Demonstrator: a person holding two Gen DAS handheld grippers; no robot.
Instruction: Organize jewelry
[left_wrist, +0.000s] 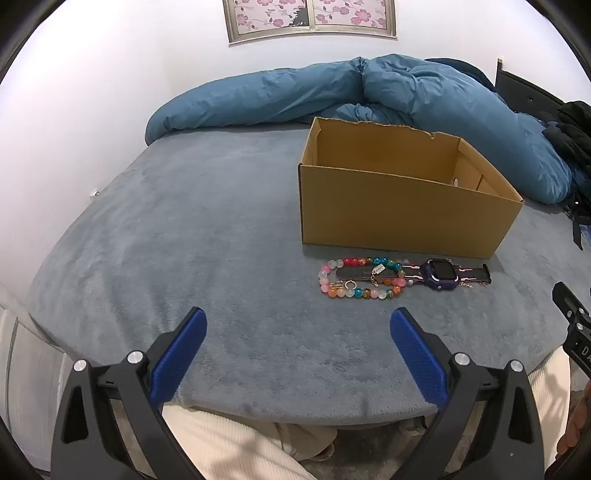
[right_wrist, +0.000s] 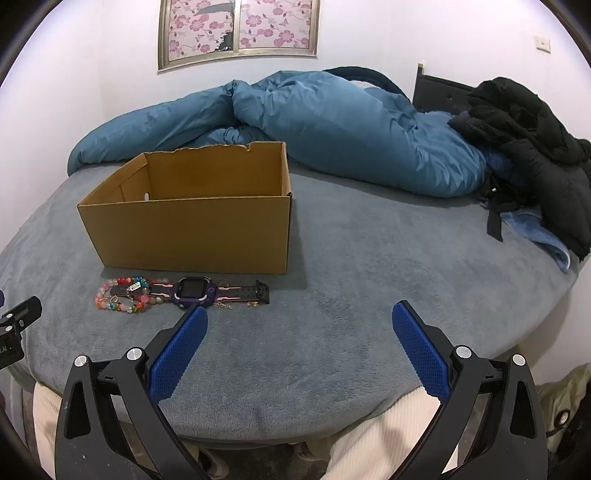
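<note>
Left gripper spread wide, nothing between its 2 blue pads, angled down over the near edge of the grey bed cover. Right gripper likewise released and empty, tilted down above the same cover, its left fingertip just short of the purple smartwatch in the right wrist view.

Beyond the left gripper, ahead and to the right: beaded bracelet, a loop of pink, red, orange and teal beads with a small silver tag, lying flat on the cover. Inside the loop, a dark strap end. Touching the bracelet on its right, the purple smartwatch with a pink-and-black strap stretched out sideways, face up. By the watch strap, thin gold chain pieces, too small to read closely.

Just behind the jewelry, near but apart from it, an open cardboard box, upright, its far rim torn and ragged; floor of the box hidden by the front wall.

Farther back, a rumpled blue duvet across the bed. At the right, a black jacket heaped on the duvet's end. On the white wall, a framed panel with pink blossoms.

Below both grippers, cream ribbed trousers of the person at the bed's edge.
</note>
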